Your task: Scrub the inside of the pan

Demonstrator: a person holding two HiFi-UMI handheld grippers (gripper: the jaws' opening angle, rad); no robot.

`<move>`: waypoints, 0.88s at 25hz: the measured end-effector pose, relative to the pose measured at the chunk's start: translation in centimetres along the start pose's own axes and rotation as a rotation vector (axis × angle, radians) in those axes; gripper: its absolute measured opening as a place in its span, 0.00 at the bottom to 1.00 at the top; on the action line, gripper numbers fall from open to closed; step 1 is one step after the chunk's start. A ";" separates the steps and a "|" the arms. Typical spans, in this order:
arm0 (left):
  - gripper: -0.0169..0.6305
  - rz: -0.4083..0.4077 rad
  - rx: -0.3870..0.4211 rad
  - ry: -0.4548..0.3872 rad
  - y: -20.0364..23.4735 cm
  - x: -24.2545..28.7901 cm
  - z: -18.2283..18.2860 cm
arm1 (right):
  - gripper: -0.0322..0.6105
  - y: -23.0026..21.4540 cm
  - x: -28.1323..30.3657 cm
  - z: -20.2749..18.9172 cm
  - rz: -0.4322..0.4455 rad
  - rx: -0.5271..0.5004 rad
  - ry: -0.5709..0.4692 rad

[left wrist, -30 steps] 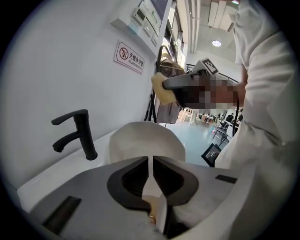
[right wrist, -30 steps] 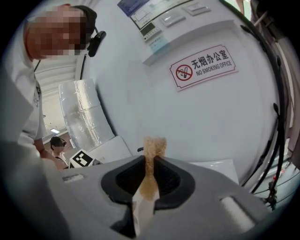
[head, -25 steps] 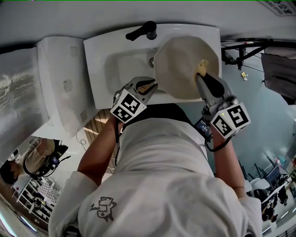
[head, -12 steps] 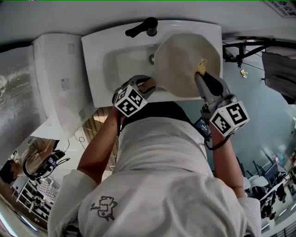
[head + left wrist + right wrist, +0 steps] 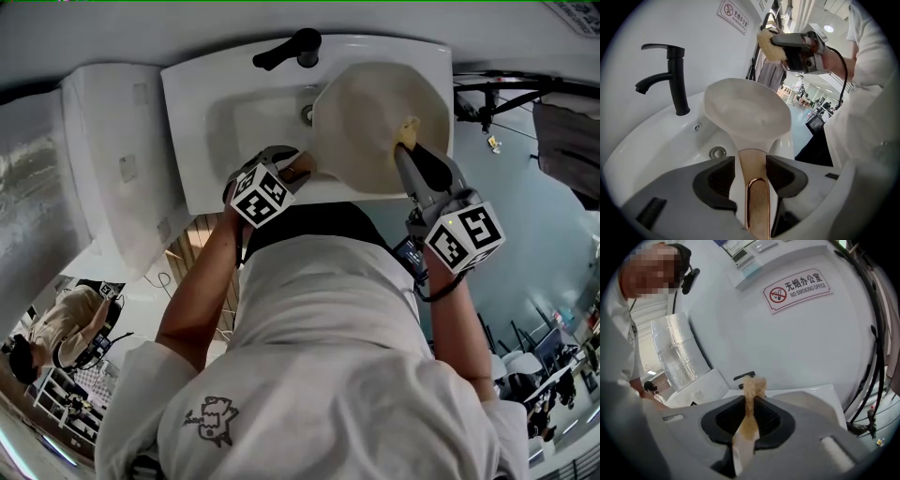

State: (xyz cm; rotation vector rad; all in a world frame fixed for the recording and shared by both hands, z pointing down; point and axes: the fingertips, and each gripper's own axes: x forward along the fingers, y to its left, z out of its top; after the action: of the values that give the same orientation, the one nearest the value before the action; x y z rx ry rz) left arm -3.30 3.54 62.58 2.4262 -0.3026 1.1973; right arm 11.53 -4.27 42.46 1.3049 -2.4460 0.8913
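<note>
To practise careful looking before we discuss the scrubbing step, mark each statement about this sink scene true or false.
1. The faucet is black. True.
2. The right gripper grips a tan scrubber. True.
3. The fingers of the left gripper clamp the pan's handle. False: they have just been opening and stand apart, the handle between them.
4. The scrubber is pressed on the drain. False: it is held in the air, above the pan.
</note>
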 end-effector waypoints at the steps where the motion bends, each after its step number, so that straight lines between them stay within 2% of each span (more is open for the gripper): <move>1: 0.35 -0.005 0.000 0.004 -0.1 0.0 0.0 | 0.14 0.0 0.0 0.0 -0.001 0.001 0.001; 6: 0.37 -0.033 0.011 0.036 -0.8 0.7 -0.9 | 0.14 -0.2 0.3 -0.1 -0.004 0.005 0.009; 19: 0.37 -0.051 0.013 0.097 -0.8 2.2 -2.7 | 0.14 -0.9 0.6 -0.4 -0.010 0.019 0.022; 22: 0.32 -0.046 0.018 0.099 -0.7 2.3 -2.8 | 0.14 -1.0 0.7 -0.4 -0.012 0.020 0.026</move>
State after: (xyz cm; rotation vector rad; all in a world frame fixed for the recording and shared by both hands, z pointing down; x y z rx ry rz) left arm -3.61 5.38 65.69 2.3669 -0.2064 1.2998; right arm 11.96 -4.87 43.53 1.3055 -2.4133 0.9254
